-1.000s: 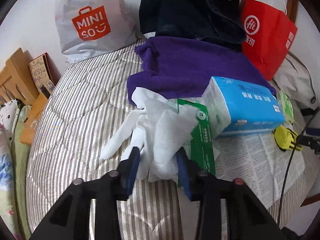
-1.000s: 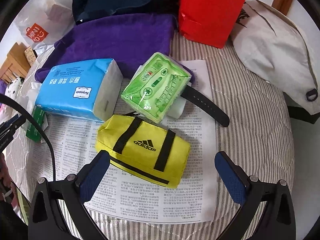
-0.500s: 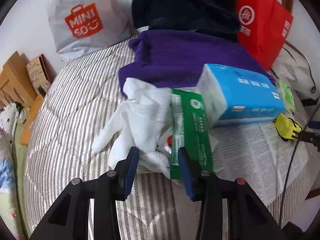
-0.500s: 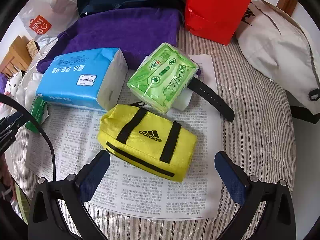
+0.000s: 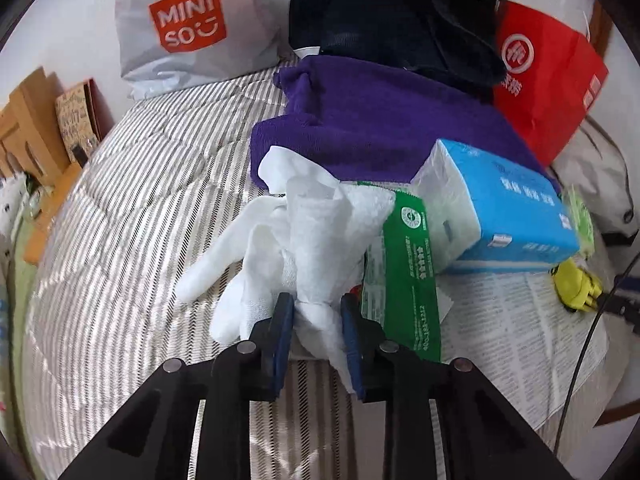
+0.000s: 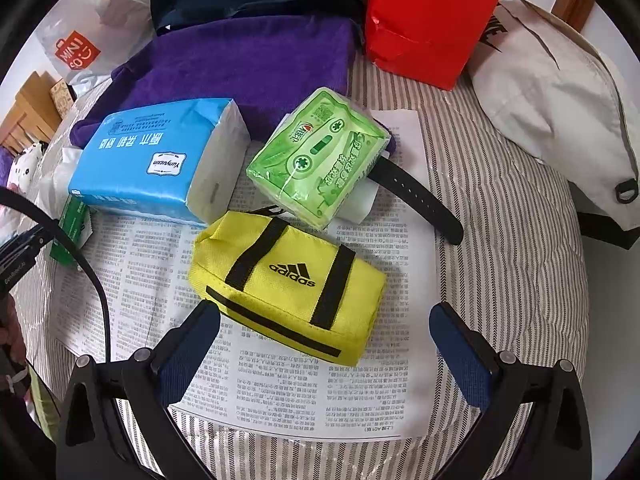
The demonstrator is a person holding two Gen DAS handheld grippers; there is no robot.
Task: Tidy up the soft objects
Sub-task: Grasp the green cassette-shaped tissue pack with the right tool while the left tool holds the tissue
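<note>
We are grasping: our left hand-held gripper (image 5: 316,322) is closing on the white glove (image 5: 304,240); the right hand-held gripper (image 6: 324,344) hangs open. Next, lift it clear.

A: What is the left tool (image 5: 316,320) doing?
B: Its jaws are closing with the bunched end of the white glove (image 5: 316,236) between them, on the striped bed (image 5: 132,208).
A: And around it?
B: A green packet (image 5: 408,268) lies just right of the tool; past that sits a blue tissue pack (image 5: 504,208). A purple towel (image 5: 372,128) lies beyond the glove.
</note>
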